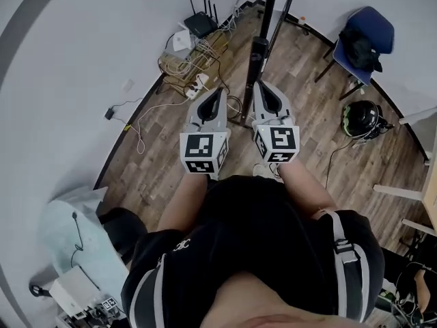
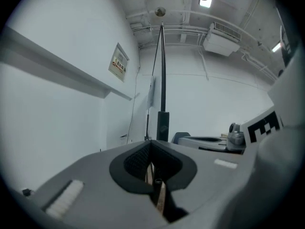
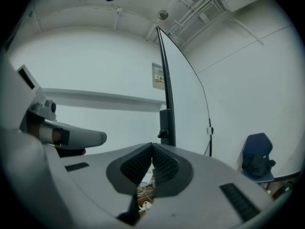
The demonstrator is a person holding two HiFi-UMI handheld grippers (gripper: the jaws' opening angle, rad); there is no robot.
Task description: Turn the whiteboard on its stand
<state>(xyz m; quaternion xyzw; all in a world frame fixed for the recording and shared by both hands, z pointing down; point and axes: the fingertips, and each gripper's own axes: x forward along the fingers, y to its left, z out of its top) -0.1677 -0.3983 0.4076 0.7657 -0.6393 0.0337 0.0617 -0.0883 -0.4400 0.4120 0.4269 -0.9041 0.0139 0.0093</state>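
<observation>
Whiteboard (image 3: 187, 104) stands upright just ahead of both grippers: a flat, smooth white panel with a thin black frame, turned nearly edge-on, its long edge vertical. Its round black stand post (image 1: 259, 53) rises from the wood-plank floor (image 1: 307, 108). The left gripper (image 1: 217, 91) and right gripper (image 1: 261, 86), grey with ribbed black pads, are both closed on nothing.

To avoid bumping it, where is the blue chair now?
In the head view, the blue chair stands at the upper right near the white wall, right of the black stand pole.
</observation>
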